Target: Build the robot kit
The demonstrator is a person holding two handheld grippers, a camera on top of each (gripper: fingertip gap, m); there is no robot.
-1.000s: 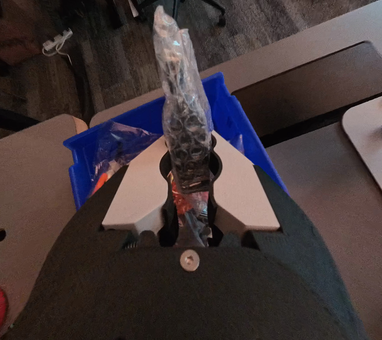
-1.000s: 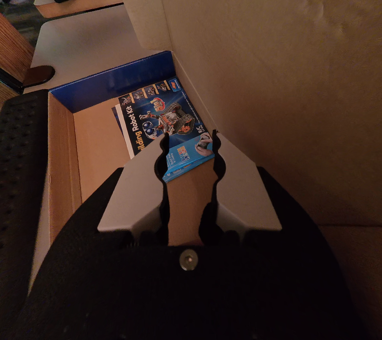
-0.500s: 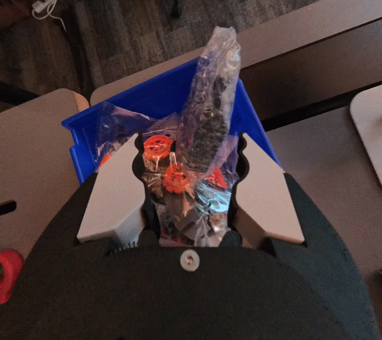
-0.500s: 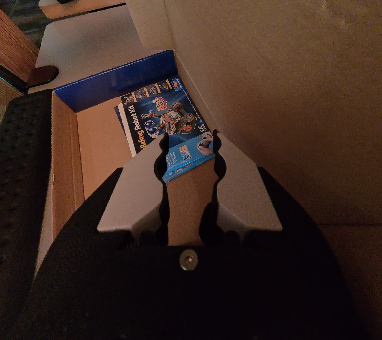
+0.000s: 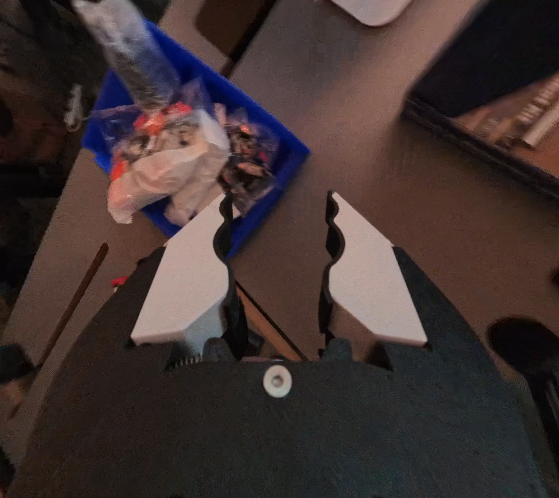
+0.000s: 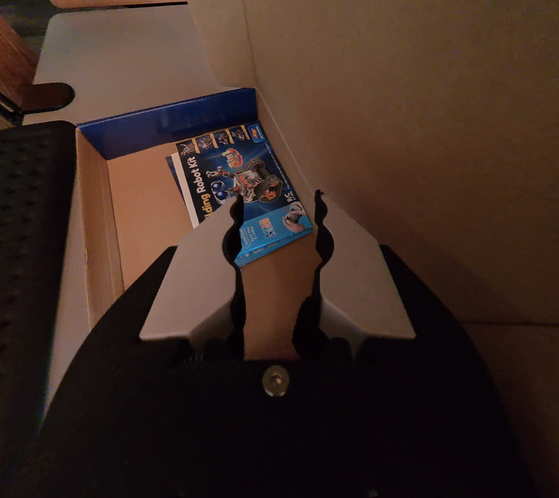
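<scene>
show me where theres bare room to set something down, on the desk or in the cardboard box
Desk: the brown top right of the blue bin, under the open left gripper, is bare. The bin, heaped with plastic bags of parts, is crowded.

Cardboard box: its floor left of the booklet and below the open right gripper is bare.

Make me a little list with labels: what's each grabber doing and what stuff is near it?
left gripper: open, holding nothing, above the brown table
nearest to it: blue bin full of clear bags of small parts, one tall bag sticking up
right gripper: open, empty, inside an open cardboard box
in the box: a blue printed booklet lying flat
picture quality: left view is blurry
</scene>
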